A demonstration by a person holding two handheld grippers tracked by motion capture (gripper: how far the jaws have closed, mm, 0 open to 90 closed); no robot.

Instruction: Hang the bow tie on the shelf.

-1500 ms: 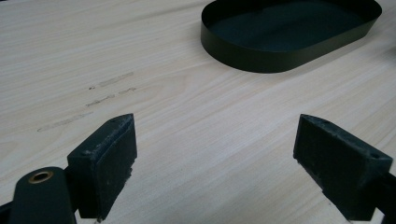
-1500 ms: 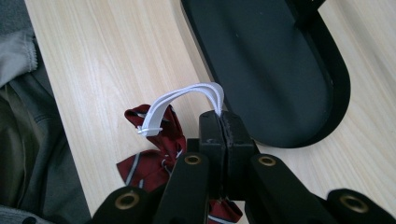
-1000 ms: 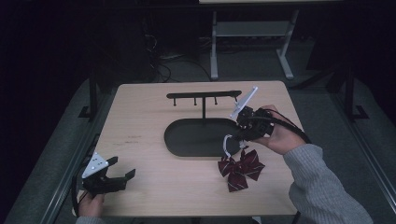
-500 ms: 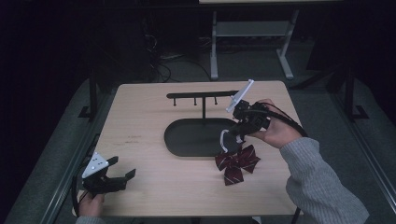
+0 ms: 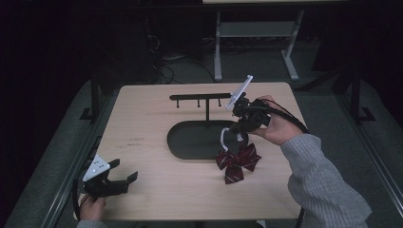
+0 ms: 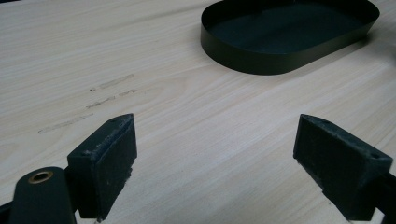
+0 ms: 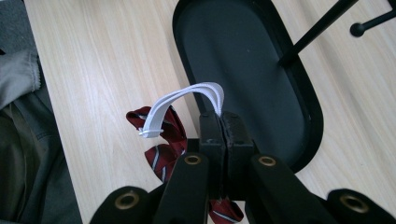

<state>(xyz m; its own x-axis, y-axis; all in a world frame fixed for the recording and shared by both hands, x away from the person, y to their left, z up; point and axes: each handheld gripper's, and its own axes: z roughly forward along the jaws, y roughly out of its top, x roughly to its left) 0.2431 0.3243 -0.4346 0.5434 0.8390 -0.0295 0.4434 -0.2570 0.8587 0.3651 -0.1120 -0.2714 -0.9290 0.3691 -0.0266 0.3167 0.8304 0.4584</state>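
Observation:
A dark red striped bow tie (image 5: 236, 161) with a white elastic strap (image 5: 223, 137) hangs just in front of the black oval tray (image 5: 180, 149). My right gripper (image 5: 236, 129) is shut on the strap, and the bow dangles below it close to the tabletop. In the right gripper view the jaws (image 7: 222, 119) pinch the white strap (image 7: 187, 95), with the bow tie (image 7: 163, 135) partly hidden under them. My left gripper (image 5: 124, 170) rests open near the table's front left corner, and nothing lies between its pads (image 6: 109, 158).
A black rack with several pegs (image 5: 199, 97) rises on a post (image 7: 317, 32) from the tray (image 7: 224, 51). The tray's wall (image 6: 261, 63) lies ahead of the left gripper. The person's grey sleeve (image 5: 323, 185) comes in at the lower right.
My right hand has drifted a little left and away, carrying the bow tie by its strap closer to the tray's front edge. The left gripper has stayed put.

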